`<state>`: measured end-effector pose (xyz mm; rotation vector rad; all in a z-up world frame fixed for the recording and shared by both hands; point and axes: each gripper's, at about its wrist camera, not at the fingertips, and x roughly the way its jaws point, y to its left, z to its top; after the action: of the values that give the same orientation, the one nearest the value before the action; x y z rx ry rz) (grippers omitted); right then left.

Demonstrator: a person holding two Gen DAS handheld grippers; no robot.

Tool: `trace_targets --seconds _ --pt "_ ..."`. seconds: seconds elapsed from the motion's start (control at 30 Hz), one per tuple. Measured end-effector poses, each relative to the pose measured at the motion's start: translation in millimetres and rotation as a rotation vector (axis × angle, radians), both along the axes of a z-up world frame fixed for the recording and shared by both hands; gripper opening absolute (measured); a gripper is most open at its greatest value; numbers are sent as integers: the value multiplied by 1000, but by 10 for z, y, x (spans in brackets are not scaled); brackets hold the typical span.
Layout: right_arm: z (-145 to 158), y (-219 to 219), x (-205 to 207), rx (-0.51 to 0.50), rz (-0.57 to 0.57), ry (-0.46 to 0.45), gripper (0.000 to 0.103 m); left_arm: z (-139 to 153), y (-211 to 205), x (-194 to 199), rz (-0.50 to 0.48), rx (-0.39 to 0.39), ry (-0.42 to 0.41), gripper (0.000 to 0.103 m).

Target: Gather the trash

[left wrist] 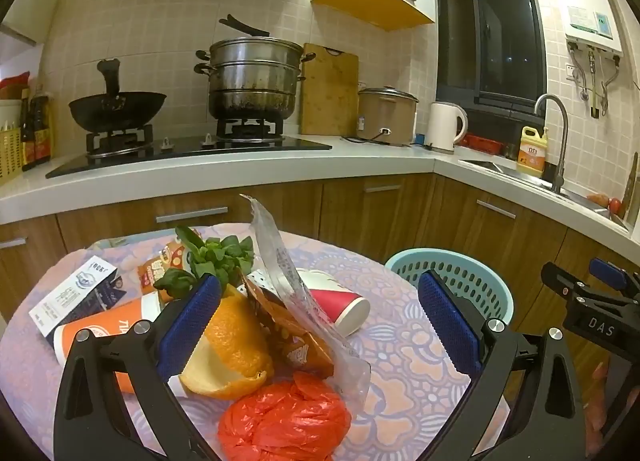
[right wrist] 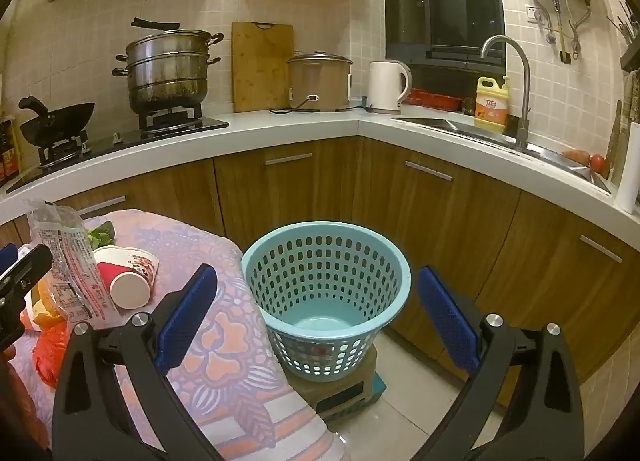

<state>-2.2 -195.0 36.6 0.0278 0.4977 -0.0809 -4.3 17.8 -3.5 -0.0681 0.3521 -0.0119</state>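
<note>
Trash [left wrist: 256, 325] sits heaped on my patterned tablecloth [left wrist: 404, 341]: orange peel [left wrist: 236, 345], clear wrapper [left wrist: 288, 281], red bag [left wrist: 284, 417], tipped paper cup [left wrist: 344, 307]. My left gripper [left wrist: 320, 325] is spread wide above it, holding nothing. My right gripper [right wrist: 320, 317] is spread too, facing the empty blue basket [right wrist: 326, 285] beside the table.

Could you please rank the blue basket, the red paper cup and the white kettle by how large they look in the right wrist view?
1. Blue basket, clearly largest.
2. and 3. Red paper cup and white kettle look about alike; the cup lies much nearer the camera, so I would not rank them.
</note>
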Motion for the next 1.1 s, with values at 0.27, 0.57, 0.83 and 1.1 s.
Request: trace_targets --seconds 0.27,0.57,0.83,1.1 --pt "-6 8 7 0 3 1 95 -12 -2 9 -9 -8 4 96" --pt "15 6 15 10 6 0 95 -16 26 -7 -7 -19 3 96" --pt "-18 33 3 25 17 0 95 -14 71 -3 -4 -33 1 96" --pt "24 83 -13 6 31 6 95 6 64 -1 11 -8 -9 96"
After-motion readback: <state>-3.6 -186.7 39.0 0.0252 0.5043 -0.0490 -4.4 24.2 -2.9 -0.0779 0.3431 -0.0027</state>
